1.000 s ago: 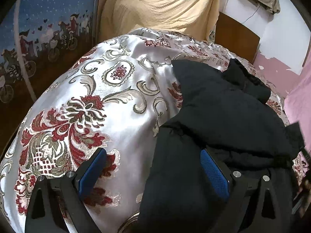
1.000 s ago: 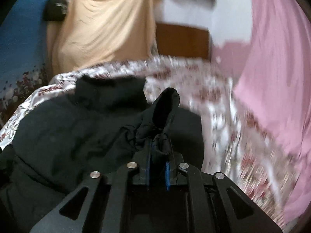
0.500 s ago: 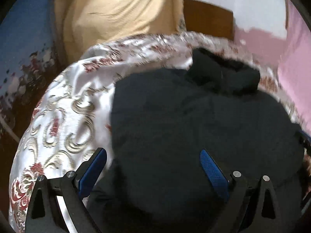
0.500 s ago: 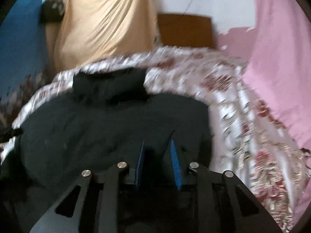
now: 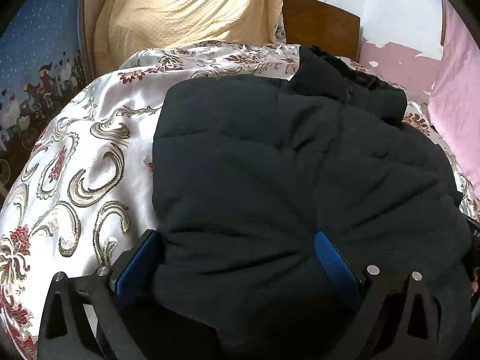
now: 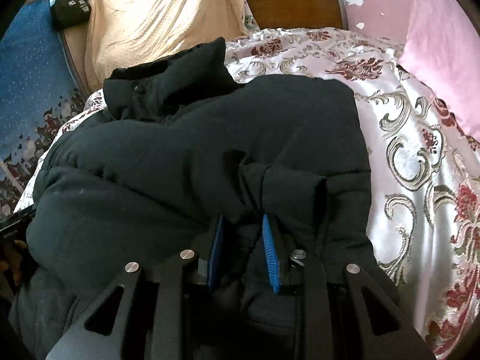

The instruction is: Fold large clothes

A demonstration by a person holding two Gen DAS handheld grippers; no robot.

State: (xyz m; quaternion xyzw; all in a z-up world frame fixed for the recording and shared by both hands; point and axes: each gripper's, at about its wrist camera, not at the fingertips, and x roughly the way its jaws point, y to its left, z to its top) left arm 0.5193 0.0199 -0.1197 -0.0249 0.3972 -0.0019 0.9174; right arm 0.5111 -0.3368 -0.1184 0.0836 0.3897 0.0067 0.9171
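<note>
Jacket: black padded jacket [image 5: 285,165] lies spread over the floral satin bedspread [image 5: 84,156], collar [image 6: 168,81] toward the wooden headboard [image 6: 291,3], one cuffed sleeve [image 6: 288,186] folded across the body.
Change, left view: a second ago this camera looked mostly at bare bedspread with the jacket off to the right; now the jacket fills the middle, so the hand has swung over the garment.
Change, right view: a second ago the blue pads pinched a raised bunch of black fabric; now that sleeve lies flat on the jacket and the pads stand apart.
Left gripper [image 5: 240,249]: pointing steeply down onto the lower body of the jacket, jaws opening to their widest, a puffy bulge of fabric swelling up between the blue pads [image 5: 330,255]; the left pad sits at the jacket's edge, and I cannot tell whether either pad presses.
Right gripper [image 6: 243,234]: angled down just short of the sleeve cuff, jaws a narrow gap, dark fabric lying between the fingers [image 6: 268,240] but not squeezed.
Surroundings: cream cloth [image 6: 156,15] draped behind the bed, pink fabric [image 6: 444,45] on the right, small black bag [image 6: 70,6] top left.
</note>
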